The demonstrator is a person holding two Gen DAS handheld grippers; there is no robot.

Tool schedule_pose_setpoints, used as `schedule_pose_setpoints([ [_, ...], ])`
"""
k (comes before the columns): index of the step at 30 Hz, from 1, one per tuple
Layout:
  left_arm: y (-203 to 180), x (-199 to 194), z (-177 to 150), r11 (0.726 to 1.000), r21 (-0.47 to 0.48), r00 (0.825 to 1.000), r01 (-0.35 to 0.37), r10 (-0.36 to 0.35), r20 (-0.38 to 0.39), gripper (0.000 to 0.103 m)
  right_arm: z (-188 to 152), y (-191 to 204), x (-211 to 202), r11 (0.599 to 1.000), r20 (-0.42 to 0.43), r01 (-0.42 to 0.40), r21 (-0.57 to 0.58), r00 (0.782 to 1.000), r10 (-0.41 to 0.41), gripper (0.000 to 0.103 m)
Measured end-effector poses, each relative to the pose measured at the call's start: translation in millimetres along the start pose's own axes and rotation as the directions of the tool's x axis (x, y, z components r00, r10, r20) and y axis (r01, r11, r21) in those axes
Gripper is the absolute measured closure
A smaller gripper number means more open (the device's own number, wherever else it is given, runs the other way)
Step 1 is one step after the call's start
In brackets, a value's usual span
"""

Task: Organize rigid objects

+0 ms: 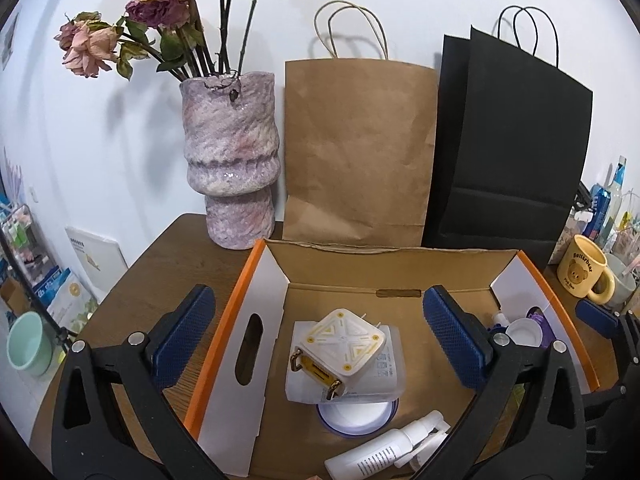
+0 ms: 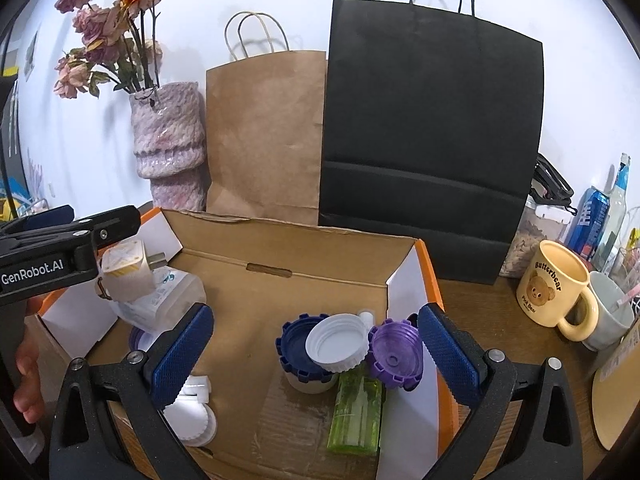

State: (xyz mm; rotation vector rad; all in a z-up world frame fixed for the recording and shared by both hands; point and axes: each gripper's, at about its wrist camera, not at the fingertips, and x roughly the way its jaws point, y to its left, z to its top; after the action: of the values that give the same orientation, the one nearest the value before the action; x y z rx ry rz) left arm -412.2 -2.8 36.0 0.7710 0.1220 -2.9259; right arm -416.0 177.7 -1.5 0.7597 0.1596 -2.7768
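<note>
- Left gripper (image 1: 318,344) fingers apart, empty, over the white adapter (image 1: 340,344) at box (image 1: 224,320) centre.
- Right gripper (image 2: 316,354) fingers apart, empty; caps at its 12 o'clock.
- Descend straight; close across the adapter's flat sides.

Cardboard box (image 2: 304,248) sat on table (image 1: 160,248). Vase (image 1: 232,160) stood at box's 11 o'clock, two paper bags (image 1: 360,152) at 12, mug (image 2: 556,284) at 3. Caps (image 2: 340,340) lay inside box, right side.

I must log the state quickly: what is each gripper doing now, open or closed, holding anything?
Left gripper: open, holding nothing, above the cardboard box.
Right gripper: open, holding nothing, above the same box.
</note>
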Motion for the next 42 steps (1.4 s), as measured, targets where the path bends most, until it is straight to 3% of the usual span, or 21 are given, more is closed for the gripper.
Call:
schedule_pose_setpoints([
  [23,13.5,-51.2,-13.9,1.000,-0.002,0.999,0.021,-0.021,0.027,0.000,-2.4,0.3,-58.8,0.999,0.094,-0.032,0.023,0.995,0.030,0.000],
  [42,9.0,-159.2,-48.6,0.997,0.040,0.991,0.070,-0.074,0.110,0.000,-39.3,10.3,-160.2,0.999,0.139,-0.023,0.038,0.990,0.018,0.000],
])
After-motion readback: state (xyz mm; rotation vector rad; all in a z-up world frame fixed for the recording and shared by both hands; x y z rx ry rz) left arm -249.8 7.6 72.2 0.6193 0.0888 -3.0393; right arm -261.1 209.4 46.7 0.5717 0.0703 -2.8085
